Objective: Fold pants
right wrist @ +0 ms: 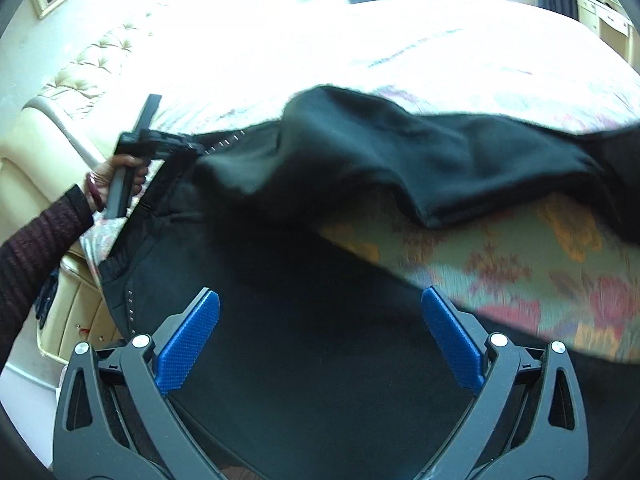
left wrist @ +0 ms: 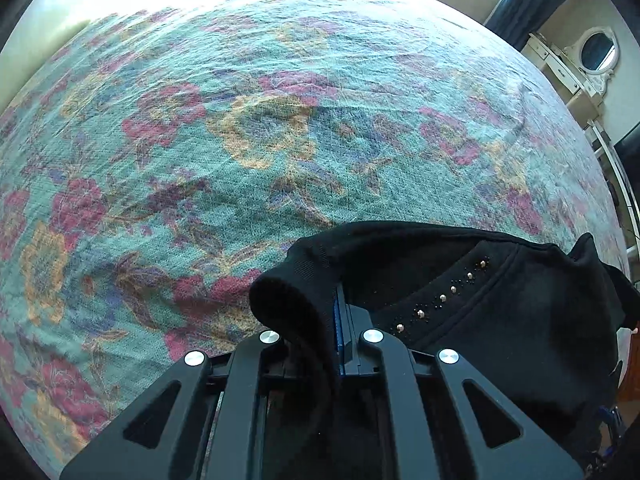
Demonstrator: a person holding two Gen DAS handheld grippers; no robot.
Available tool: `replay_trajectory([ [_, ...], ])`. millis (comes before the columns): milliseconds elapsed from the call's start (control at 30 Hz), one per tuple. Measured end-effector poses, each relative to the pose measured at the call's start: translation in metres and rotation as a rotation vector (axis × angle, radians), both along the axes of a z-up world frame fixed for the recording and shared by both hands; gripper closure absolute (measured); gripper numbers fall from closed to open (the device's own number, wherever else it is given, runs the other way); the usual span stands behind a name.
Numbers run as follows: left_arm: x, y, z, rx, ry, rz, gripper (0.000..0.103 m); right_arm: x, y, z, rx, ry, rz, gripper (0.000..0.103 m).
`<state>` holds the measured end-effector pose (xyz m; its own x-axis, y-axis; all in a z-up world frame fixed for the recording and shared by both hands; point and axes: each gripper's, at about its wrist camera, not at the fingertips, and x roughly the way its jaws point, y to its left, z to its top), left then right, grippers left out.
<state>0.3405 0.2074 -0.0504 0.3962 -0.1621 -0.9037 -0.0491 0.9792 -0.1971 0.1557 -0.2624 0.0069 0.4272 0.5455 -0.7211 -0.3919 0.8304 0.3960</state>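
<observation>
Two grippers are working black pants point(right wrist: 360, 168) sprawling over the flowered bedspread point(left wrist: 240, 140). Left gripper point(left wrist: 338, 320) is pinching the studded waistband; right gripper point(right wrist: 320, 340) is hovering agape above the seat. Soft, limp cloth will likely sag, so seams seem the best hold.

One pair of black pants point(left wrist: 500, 320), one floral bedspread point(left wrist: 240, 140), two grippers: left gripper point(left wrist: 340, 320), right gripper point(right wrist: 320, 340); one oval mirror point(left wrist: 597, 51).
</observation>
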Motion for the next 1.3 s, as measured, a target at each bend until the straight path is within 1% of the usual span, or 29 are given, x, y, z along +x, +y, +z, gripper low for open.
replay_trajectory([
  [67, -0.002, 0.002, 0.0, -0.024, -0.014, 0.015, 0.095, 0.036, -0.004, 0.022, 0.029, -0.062, 0.054, 0.002],
  [133, -0.006, 0.007, 0.004, -0.074, -0.037, 0.038, 0.095, 0.081, -0.002, 0.038, 0.049, -0.072, 0.135, 0.002],
  [200, -0.01, 0.011, 0.008, -0.122, -0.068, 0.035, 0.095, 0.133, 0.011, 0.045, 0.017, -0.077, 0.195, 0.002],
  [267, -0.012, 0.014, 0.014, -0.155, -0.094, 0.034, 0.095, 0.178, 0.033, 0.043, -0.042, -0.086, 0.293, 0.002],
  [300, -0.013, 0.016, 0.016, -0.184, -0.108, 0.037, 0.095, 0.199, 0.047, 0.039, -0.066, -0.073, 0.334, 0.002],
  [367, -0.014, 0.019, 0.015, -0.218, -0.113, 0.05, 0.095, 0.228, 0.071, 0.024, -0.073, -0.025, 0.412, 0.002],
  [433, -0.014, 0.02, 0.012, -0.225, -0.106, 0.053, 0.095, 0.25, 0.092, 0.006, -0.107, 0.013, 0.45, 0.002],
  [500, -0.014, 0.021, 0.011, -0.231, -0.105, 0.055, 0.095, 0.263, 0.107, -0.013, -0.163, 0.054, 0.48, 0.002],
  [533, -0.013, 0.021, 0.01, -0.236, -0.104, 0.058, 0.095, 0.267, 0.112, -0.023, -0.178, 0.089, 0.495, 0.002],
  [567, -0.013, 0.022, 0.009, -0.238, -0.102, 0.061, 0.095, 0.27, 0.115, -0.033, -0.164, 0.139, 0.516, 0.002],
  [600, -0.012, 0.023, 0.007, -0.241, -0.1, 0.067, 0.095, 0.273, 0.117, -0.043, -0.147, 0.193, 0.532, 0.004],
  [633, -0.012, 0.024, 0.005, -0.245, -0.096, 0.072, 0.095, 0.275, 0.115, -0.051, -0.14, 0.231, 0.527, 0.027],
  [667, -0.011, 0.024, 0.002, -0.247, -0.094, 0.076, 0.095, 0.276, 0.113, -0.057, -0.124, 0.277, 0.525, 0.053],
  [700, -0.011, 0.025, -0.001, -0.248, -0.09, 0.082, 0.095, 0.275, 0.112, -0.06, -0.097, 0.314, 0.537, 0.085],
  [767, -0.009, 0.027, -0.007, -0.263, -0.08, 0.1, 0.094, 0.262, 0.108, -0.051, -0.105, 0.272, 0.536, 0.086],
  [833, -0.008, 0.032, -0.012, -0.295, -0.075, 0.122, 0.094, 0.248, 0.098, -0.036, -0.099, 0.202, 0.519, 0.088],
  [900, -0.009, 0.033, -0.014, -0.315, -0.079, 0.137, 0.094, 0.235, 0.083, -0.013, -0.082, 0.131, 0.476, 0.088],
  [1000, -0.016, 0.036, -0.006, -0.349, -0.109, 0.148, 0.094, 0.204, 0.064, 0.022, -0.069, 0.01, 0.444, 0.088],
  [1067, -0.023, 0.039, 0.005, -0.399, -0.149, 0.149, 0.094, 0.171, 0.056, 0.047, -0.114, -0.102, 0.436, 0.088],
  [1167, -0.042, 0.045, 0.03, -0.509, -0.219, 0.133, 0.094, 0.105, 0.042, 0.077, -0.199, -0.266, 0.419, 0.091],
  [1200, -0.052, 0.044, 0.04, -0.525, -0.243, 0.114, 0.094, 0.08, 0.038, 0.083, -0.241, -0.32, 0.404, 0.093],
  [1233, -0.063, 0.044, 0.049, -0.526, -0.262, 0.097, 0.094, 0.057, 0.034, 0.087, -0.253, -0.353, 0.407, 0.095],
  [1267, -0.074, 0.044, 0.056, -0.526, -0.278, 0.081, 0.094, 0.031, 0.029, 0.089, -0.252, -0.384, 0.403, 0.095],
  [1300, -0.089, 0.047, 0.06, -0.534, -0.29, 0.065, 0.094, 0.009, 0.024, 0.089, -0.247, -0.39, 0.407, 0.095],
])
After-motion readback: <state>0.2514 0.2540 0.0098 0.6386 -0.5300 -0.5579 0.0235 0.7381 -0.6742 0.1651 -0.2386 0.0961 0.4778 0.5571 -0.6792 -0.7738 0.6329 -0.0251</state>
